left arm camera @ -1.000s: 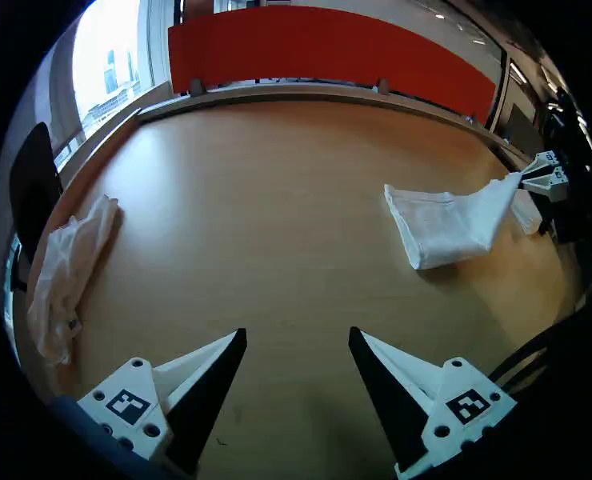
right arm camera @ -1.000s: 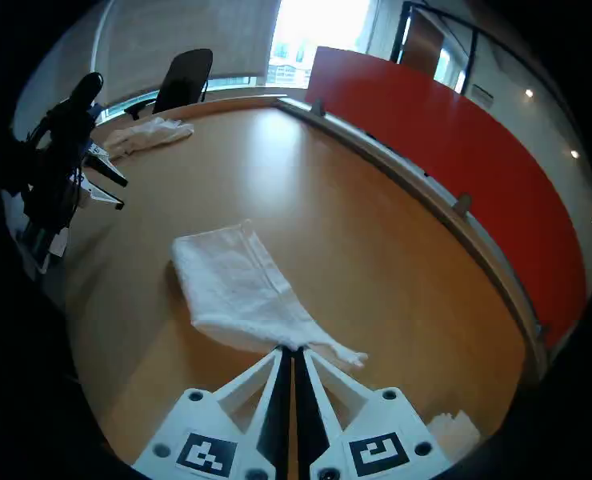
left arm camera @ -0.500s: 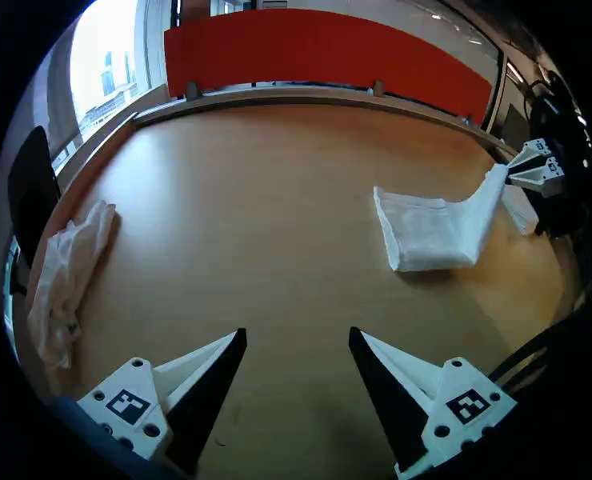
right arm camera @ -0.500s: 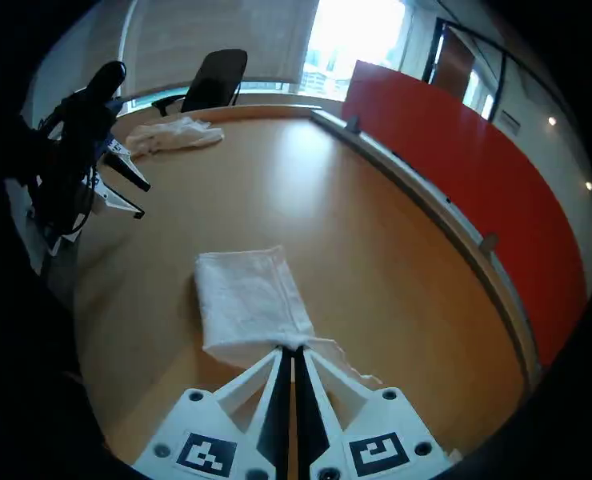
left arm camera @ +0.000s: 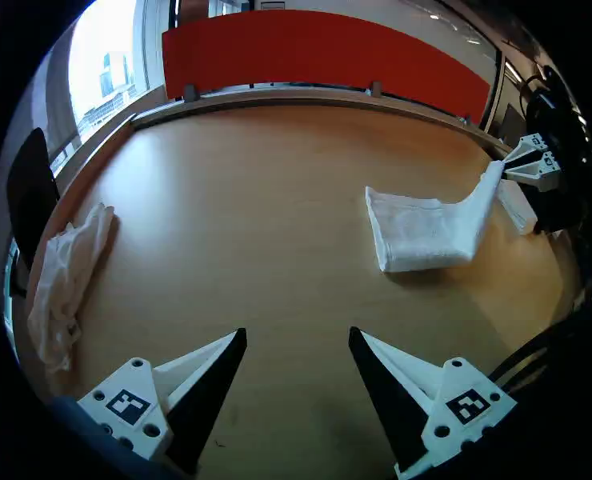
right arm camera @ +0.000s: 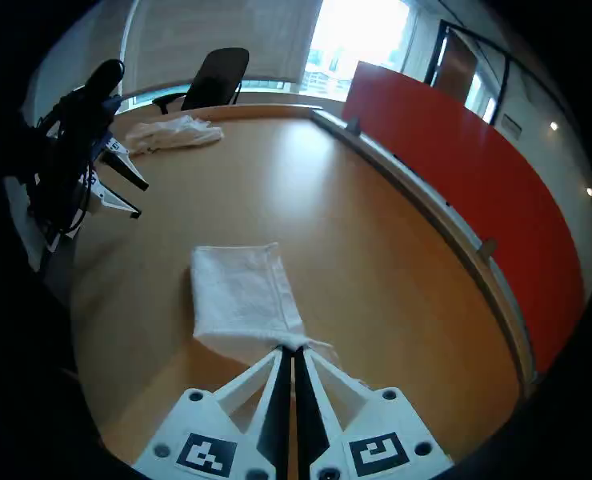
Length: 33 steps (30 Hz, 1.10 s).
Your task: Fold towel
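A white towel [left arm camera: 420,228] lies half folded on the wooden table [left arm camera: 256,200], right of centre in the left gripper view. Its right end rises off the table, pinched in my right gripper [left arm camera: 506,166] at the far right. In the right gripper view the towel [right arm camera: 240,296] stretches away from my right gripper [right arm camera: 289,352], whose fingers are shut on its near edge. My left gripper [left arm camera: 296,336] hovers open over bare table, well short of the towel, with nothing between its fingers. It also appears as the left gripper [right arm camera: 128,192], open, at the far left of the right gripper view.
A crumpled white cloth [left arm camera: 64,268] lies near the table's left edge, the same cloth [right arm camera: 172,132] near a black chair [right arm camera: 216,72]. Another folded white towel [left arm camera: 516,204] sits under the right gripper. A red partition [left arm camera: 320,48] runs along the table's far side.
My right gripper has lifted the towel's pinched end higher and carried it toward the far end, so the towel looks shorter. My left gripper has stayed open and still.
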Motion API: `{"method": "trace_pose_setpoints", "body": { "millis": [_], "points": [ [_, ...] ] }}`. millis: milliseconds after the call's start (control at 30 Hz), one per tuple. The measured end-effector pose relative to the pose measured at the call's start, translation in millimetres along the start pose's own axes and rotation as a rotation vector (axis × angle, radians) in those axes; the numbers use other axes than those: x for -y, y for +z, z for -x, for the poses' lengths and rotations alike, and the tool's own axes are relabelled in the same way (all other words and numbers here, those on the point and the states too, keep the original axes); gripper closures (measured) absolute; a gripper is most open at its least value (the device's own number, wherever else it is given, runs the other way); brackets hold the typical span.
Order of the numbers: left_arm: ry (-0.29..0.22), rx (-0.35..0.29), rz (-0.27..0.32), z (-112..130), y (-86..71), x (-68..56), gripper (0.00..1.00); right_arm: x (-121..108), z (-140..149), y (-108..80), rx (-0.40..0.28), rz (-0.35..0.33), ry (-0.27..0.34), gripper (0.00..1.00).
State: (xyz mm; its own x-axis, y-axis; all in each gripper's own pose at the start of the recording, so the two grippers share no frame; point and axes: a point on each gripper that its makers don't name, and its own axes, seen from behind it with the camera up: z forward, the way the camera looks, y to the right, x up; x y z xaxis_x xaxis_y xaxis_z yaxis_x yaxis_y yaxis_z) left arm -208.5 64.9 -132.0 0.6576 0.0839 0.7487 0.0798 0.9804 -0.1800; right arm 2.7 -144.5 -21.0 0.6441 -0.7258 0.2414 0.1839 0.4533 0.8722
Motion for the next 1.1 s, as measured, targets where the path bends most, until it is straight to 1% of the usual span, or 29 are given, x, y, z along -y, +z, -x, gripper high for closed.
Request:
{"method": "trace_pose_setpoints", "body": {
  "millis": [500, 900, 1100],
  "points": [
    [0.003, 0.002, 0.002, 0.2, 1.3, -3.1, 0.05, -10.7, 2.0, -7.3, -0.001, 0.022, -0.003, 0.98],
    [0.006, 0.001, 0.002, -1.6, 2.1, -4.7, 0.05, -34.2, 6.7, -24.1, 0.0, 0.073, 0.006, 0.98],
    [0.011, 0.002, 0.005, -2.9, 3.3, -7.4, 0.05, -42.2, 13.0, -30.3, 0.006, 0.092, 0.009, 0.98]
  ]
}}
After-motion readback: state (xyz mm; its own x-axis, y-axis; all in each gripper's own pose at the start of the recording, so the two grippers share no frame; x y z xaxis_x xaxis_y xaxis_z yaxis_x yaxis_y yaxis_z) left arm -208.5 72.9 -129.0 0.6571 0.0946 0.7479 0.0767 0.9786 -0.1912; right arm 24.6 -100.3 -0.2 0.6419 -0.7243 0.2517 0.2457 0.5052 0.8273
